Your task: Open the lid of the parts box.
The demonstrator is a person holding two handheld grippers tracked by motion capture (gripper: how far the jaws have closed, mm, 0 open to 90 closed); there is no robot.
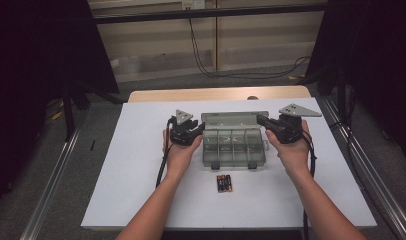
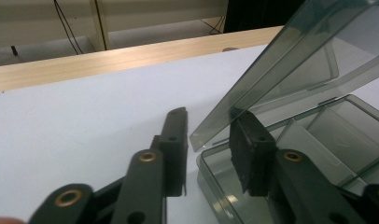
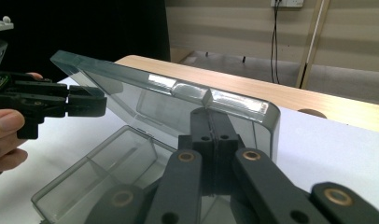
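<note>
A smoky clear compartment box (image 1: 234, 147) lies in the middle of the white board, its lid (image 1: 234, 119) tilted up toward the far side. At the box's left end my left gripper (image 1: 200, 131) stands open. In the left gripper view the lid's near corner (image 2: 199, 137) sits between its jaws (image 2: 208, 140), and the right jaw reaches into the box under the lid. My right gripper (image 1: 261, 120) is at the lid's right end. Its jaws (image 3: 211, 116) are shut together with the tips against the raised lid (image 3: 155, 100) just below its rim. The left gripper (image 3: 92, 105) shows across the box.
Three black-and-orange batteries (image 1: 224, 183) lie side by side on the white board (image 1: 141, 165) just in front of the box. A wooden table edge (image 1: 216, 94) runs behind the board. Metal rails (image 1: 56, 175) flank the table, and cables hang on the far wall.
</note>
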